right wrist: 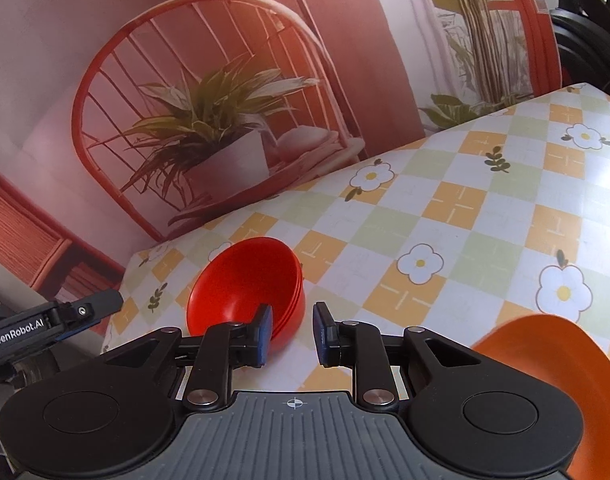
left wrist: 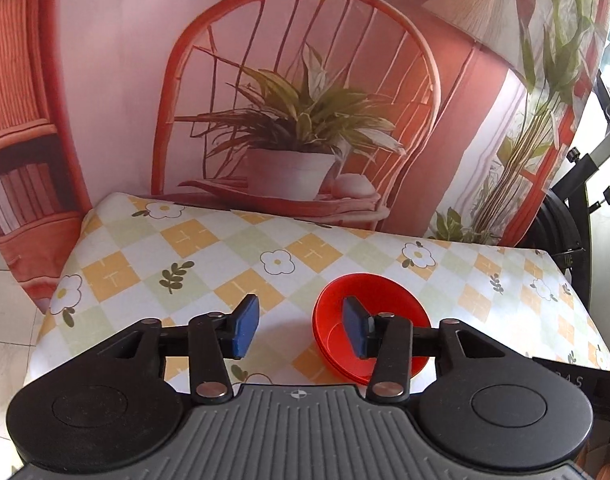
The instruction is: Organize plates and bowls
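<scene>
Resting on the checked worktop (left wrist: 209, 248), the stacked red bowls (left wrist: 369, 320) sit at 3 o'clock of the left gripper (left wrist: 301, 328), fingers spread; the right gripper (right wrist: 292, 330) hovers empty, fingers apart, an orange plate (right wrist: 545, 364) at its 4 o'clock.

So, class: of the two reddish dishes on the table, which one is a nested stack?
The red bowls to the left of the right gripper: layered rims show along their side. The orange dish at the right edge looks single.
</scene>
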Available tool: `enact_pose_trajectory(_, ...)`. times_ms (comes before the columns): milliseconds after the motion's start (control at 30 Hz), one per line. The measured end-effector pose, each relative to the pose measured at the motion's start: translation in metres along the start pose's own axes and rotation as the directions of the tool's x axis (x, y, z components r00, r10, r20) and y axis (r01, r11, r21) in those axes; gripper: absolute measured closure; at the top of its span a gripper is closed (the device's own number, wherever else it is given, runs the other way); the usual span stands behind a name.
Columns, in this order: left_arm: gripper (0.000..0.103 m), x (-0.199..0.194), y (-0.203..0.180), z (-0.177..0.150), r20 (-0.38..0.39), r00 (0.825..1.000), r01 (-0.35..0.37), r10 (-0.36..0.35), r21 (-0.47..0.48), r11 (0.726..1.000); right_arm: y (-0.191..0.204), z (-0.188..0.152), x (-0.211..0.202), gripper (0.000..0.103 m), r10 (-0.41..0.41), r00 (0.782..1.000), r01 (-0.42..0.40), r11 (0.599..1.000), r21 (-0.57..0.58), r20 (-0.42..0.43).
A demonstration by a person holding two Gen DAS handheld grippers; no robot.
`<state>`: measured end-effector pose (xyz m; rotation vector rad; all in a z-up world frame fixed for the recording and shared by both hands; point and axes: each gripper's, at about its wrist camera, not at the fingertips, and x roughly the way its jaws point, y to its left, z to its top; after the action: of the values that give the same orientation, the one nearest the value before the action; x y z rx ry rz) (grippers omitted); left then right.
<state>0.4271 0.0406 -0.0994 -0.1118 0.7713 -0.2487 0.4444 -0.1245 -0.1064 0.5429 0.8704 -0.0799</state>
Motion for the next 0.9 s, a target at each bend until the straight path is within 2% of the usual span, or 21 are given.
enact_pose_trajectory(100, 0.052, 0.018, 0.0, -0.006, -0.019, 1.0, 0.005, -0.005, 0.003, 1.0, 0.006, 0.006, 0.015, 0.079, -0.019, 1.0, 0.02, 1.0, -0.013, 0.015)
enact_pose_trajectory(300, 0.052, 0.054, 0.004, -0.02, -0.063, 0.998, 0.028, -0.032, -0.052, 0.998, 0.005, 0.013, 0.04, 0.079, -0.043, 0.999, 0.043, 0.999, 0.005, 0.016)
enact_pose_trajectory(700, 0.055, 0.08, 0.003, -0.029, -0.092, 0.992, 0.071, -0.081, -0.114, 0.991, 0.007, 0.012, 0.07, 0.079, -0.065, 0.998, 0.064, 0.997, -0.044, -0.019)
enact_pose_trajectory(767, 0.057, 0.082, 0.002, -0.03, -0.09, 0.992, 0.072, -0.083, -0.117, 0.991, 0.007, 0.012, 0.073, 0.079, -0.072, 0.997, 0.071, 0.996, -0.046, -0.021)
enact_pose_trajectory(900, 0.07, 0.088, 0.007, -0.032, -0.091, 0.991, 0.087, -0.102, -0.155, 0.984, 0.007, 0.012, 0.078, 0.079, -0.073, 0.997, 0.071, 0.996, -0.046, -0.034)
